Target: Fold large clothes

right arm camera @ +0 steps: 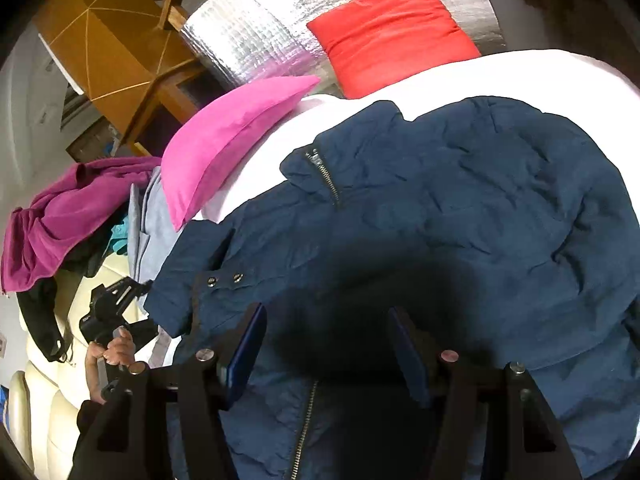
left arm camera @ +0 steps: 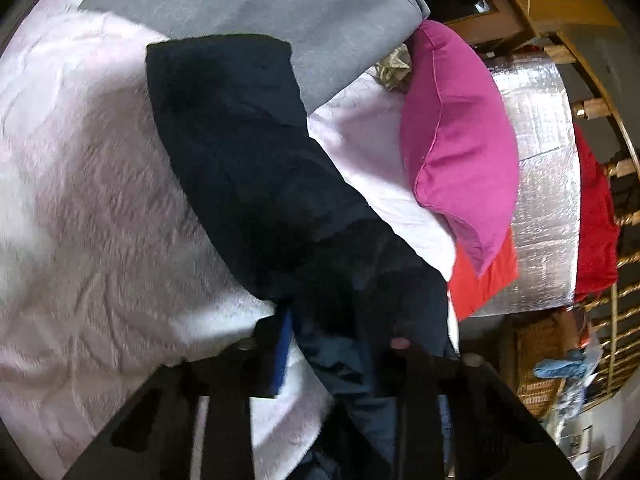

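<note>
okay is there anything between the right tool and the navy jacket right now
Nothing visible does. The right tool hangs open directly over the navy jacket, which lies spread on the white bedcover. The pink cushion and red cushion sit beyond the jacket, off to the far side.

jacket [right arm camera: 460, 208]: lower hem cut off by frame edge
left gripper [left arm camera: 332, 344]: right finger hidden behind sleeve [left arm camera: 256, 168]
</note>
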Tool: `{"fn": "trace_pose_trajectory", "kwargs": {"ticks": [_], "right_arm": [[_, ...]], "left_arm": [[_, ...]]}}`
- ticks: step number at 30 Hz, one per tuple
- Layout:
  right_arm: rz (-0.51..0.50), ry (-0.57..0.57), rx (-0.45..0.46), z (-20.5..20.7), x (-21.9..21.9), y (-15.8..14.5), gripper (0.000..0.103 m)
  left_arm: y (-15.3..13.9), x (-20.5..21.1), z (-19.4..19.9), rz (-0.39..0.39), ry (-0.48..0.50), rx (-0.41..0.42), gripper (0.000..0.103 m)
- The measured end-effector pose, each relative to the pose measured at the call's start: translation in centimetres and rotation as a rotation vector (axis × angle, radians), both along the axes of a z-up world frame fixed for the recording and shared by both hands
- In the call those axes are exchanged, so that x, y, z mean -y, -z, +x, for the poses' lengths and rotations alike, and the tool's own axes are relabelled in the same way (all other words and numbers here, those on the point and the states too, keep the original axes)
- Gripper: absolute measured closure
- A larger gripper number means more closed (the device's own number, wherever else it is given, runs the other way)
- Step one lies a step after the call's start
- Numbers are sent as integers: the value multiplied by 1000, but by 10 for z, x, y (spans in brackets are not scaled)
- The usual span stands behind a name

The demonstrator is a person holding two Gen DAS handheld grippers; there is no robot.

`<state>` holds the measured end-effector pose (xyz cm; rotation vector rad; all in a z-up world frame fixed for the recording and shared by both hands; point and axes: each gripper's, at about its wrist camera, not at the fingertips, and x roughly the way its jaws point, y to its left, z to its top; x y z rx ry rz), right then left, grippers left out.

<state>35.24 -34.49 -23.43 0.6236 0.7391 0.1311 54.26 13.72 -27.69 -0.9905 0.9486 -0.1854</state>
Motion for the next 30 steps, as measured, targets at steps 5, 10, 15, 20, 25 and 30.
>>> {"fn": "trace_pose_trajectory", "kwargs": {"ticks": [5, 10, 15, 20, 25, 30], "right_arm": [[9, 46, 19, -4, 12, -7, 37], [58, 150, 26, -15, 38, -12, 37], [117, 243, 36, -29, 67, -16, 37], [167, 307, 51, -44, 91, -21, 37], [173, 305, 43, -53, 102, -25, 37], [152, 296, 63, -61, 106, -32, 28]], "left_arm": [[-41, 22, -2, 138, 34, 121, 88], [-104, 79, -27, 270, 172, 284, 89], [-126, 170, -69, 381, 370, 370, 91], [-65, 245, -97, 427, 544, 215, 90], [-14, 243, -94, 285, 594, -23, 75], [-49, 202, -114, 187, 540, 7, 30]]}}
